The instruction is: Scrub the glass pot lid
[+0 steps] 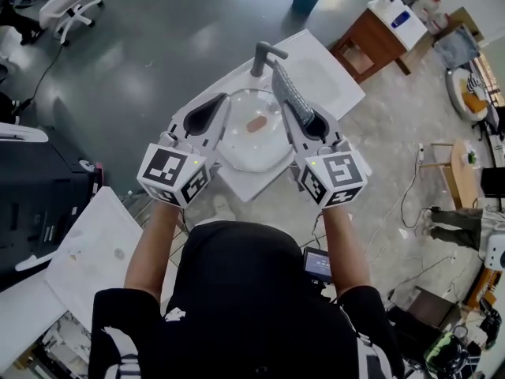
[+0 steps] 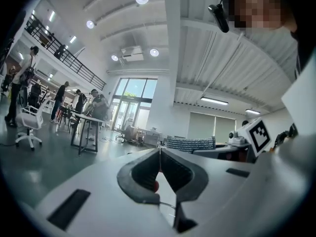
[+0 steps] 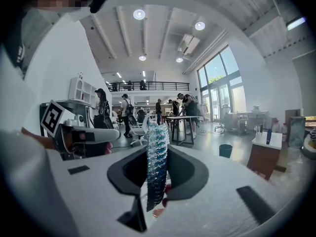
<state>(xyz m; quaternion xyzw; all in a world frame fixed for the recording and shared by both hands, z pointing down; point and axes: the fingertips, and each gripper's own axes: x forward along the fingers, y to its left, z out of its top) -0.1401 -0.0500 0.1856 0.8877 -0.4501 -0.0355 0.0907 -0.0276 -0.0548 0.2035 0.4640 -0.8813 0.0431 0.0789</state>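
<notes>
The white surface (image 1: 335, 73) with its faucet (image 1: 264, 54) lies ahead of both pairs of jaws and below them. The left gripper (image 1: 226, 99) and the right gripper (image 1: 290, 105) are side by side, both pointing toward the faucet.

The glass lid (image 1: 248, 150) sits in the gap between them, to the right of the left jaws and to the left of the right jaws. As far as I can judge it is lower than both. In the head view its rim reaches each pair. Being round, it has no long axis. It seems to lie roughly flat with its knob (image 1: 255, 123) up. The knob is about midway between the two pairs, so neither hand is clearly nearer.

The right jaws are clamped on a glittery grey-blue scrubbing cloth (image 1: 286, 81). It stands on edge between them and sticks out well past their tips, its long axis running along the jaws. The left jaws are pressed together, with nothing that I can make out between them.

The coming move likely turns on one fact: the glass lies left of and below the cloth, so the cloth must swing that way to meet it.
</notes>
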